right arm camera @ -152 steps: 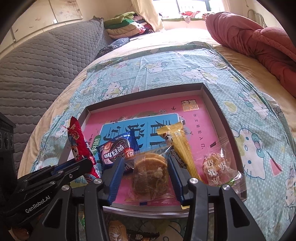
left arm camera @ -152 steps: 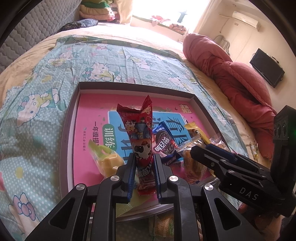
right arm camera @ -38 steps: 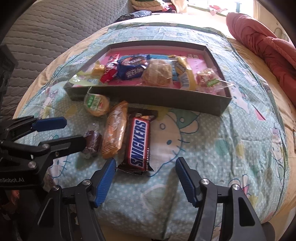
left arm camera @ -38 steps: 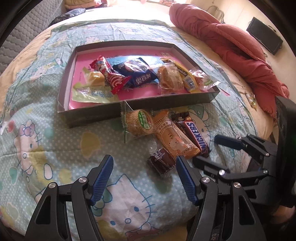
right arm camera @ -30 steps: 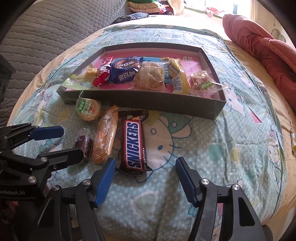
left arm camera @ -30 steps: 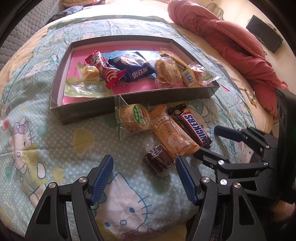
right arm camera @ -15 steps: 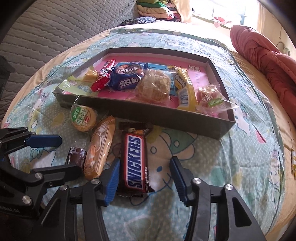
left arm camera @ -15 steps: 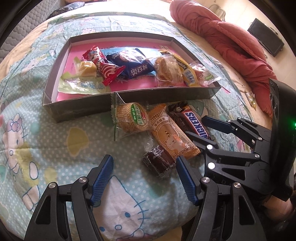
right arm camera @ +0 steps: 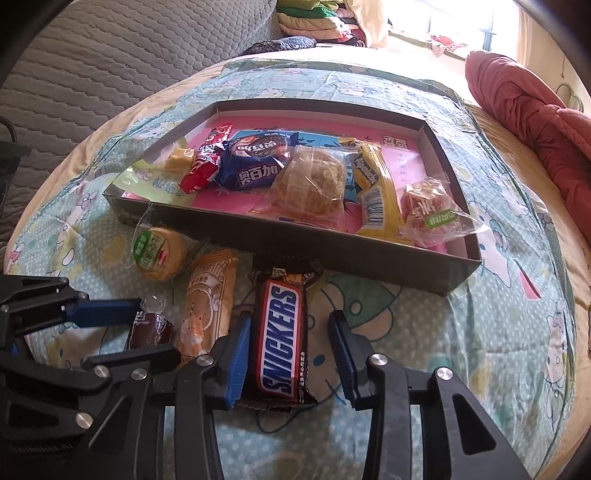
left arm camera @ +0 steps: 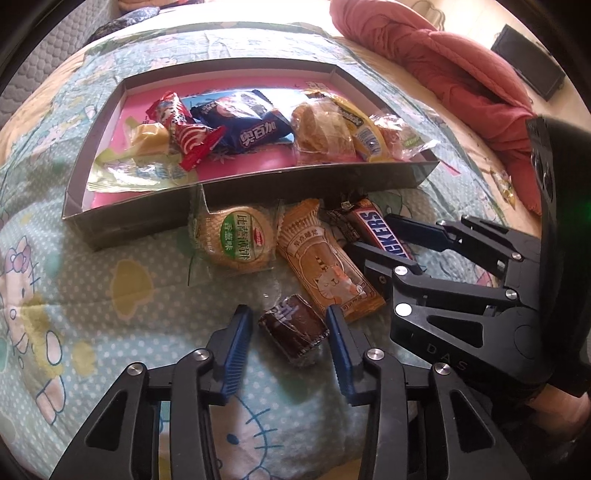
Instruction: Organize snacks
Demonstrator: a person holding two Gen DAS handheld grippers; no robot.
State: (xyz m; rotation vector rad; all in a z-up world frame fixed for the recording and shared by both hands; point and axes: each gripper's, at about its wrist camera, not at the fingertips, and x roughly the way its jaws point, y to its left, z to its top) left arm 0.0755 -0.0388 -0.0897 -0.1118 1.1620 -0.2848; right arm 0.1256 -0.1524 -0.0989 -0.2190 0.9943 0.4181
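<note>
A grey tray [left arm camera: 155, 216] [right arm camera: 369, 264] on the bed holds several wrapped snacks. In front of it lie a round green-labelled cake [left arm camera: 236, 238] [right arm camera: 157, 251], an orange cat-print pack [left arm camera: 328, 269] [right arm camera: 208, 302], a Snickers bar [right arm camera: 282, 338] [left arm camera: 380, 229] and a small dark brown chocolate [left arm camera: 293, 330] [right arm camera: 149, 328]. My left gripper [left arm camera: 290, 332] is open with its fingers on either side of the chocolate. My right gripper [right arm camera: 288, 341] is open and straddles the Snickers bar; its left finger is close against the wrapper.
The bed carries a light blue cartoon-cat sheet [left arm camera: 110, 295] [right arm camera: 461, 369]. A red quilt [left arm camera: 461, 74] [right arm camera: 535, 122] lies at the right. A grey quilted headboard [right arm camera: 92, 55] and folded clothes [right arm camera: 317, 22] are at the back. The bed's near edge is just below both grippers.
Both grippers have dropped closer to the loose snacks and narrowed. The left now brackets the chocolate and the right brackets the Snickers bar.
</note>
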